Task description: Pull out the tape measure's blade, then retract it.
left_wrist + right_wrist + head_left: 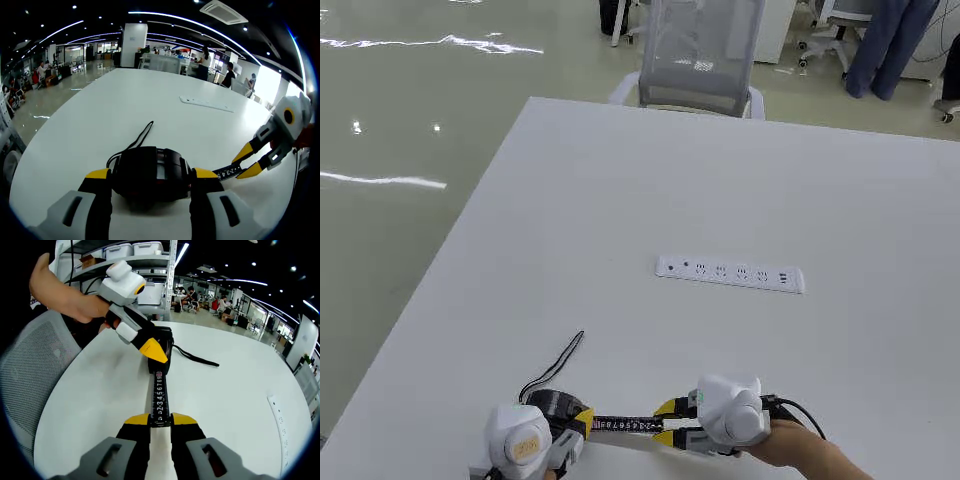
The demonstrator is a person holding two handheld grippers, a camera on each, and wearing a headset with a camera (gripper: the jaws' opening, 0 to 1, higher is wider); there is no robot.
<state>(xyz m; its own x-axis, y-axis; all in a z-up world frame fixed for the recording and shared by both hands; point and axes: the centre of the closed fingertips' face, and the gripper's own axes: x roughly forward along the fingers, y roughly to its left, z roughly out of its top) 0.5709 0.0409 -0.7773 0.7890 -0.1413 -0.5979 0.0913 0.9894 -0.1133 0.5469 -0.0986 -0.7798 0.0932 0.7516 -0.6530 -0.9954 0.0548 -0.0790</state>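
With the left claw (151,176) clamped on the tape measure (556,405) and the right claw (160,419) pinching its blade (159,395), extension is partly done; retraction remains.

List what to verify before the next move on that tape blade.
1. Left gripper clamped on the tape measure case: ok, a jaw on each side.
2. Right gripper pinching the blade near its end: ok.
3. Blade straight between the grippers, no kink: ok.
4. Strap clear of the blade: ok, it trails off the case's far side.
5. Power strip out of the way: ok, it lies apart, farther up the table.
6. Blade lock released: cannot tell.
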